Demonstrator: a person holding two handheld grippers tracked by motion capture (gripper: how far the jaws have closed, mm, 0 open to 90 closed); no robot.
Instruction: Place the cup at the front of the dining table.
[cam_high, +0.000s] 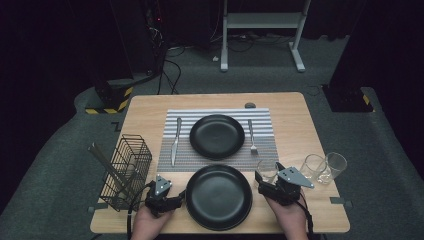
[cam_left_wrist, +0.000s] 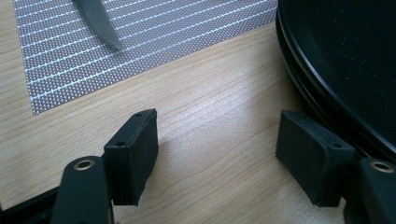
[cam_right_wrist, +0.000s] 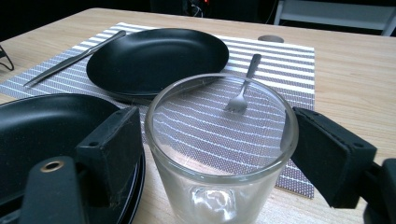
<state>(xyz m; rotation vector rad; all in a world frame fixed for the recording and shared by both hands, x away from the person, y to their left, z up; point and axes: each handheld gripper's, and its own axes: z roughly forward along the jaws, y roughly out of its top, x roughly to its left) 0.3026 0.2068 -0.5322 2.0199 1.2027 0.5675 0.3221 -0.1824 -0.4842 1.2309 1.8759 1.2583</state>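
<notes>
Clear glass tumbler (cam_right_wrist: 222, 154) sits upright between the right gripper (cam_right_wrist: 215, 154) jaws, both pads at its wall, apparently clamped; it stands on the wooden table (cam_high: 305, 130) just off the placemat's (cam_high: 260, 150) near right corner, beside the near black plate (cam_high: 218, 196). Left gripper (cam_left_wrist: 217, 156) jaws stand wide apart over bare wood, nothing between them, right pad just beside that plate's rim. Knife (cam_high: 175, 141), second plate (cam_high: 217, 136) and fork (cam_high: 252, 135) lie on the mat; two more glasses (cam_high: 325, 167) stand right, wire basket (cam_high: 127, 170) left.
</notes>
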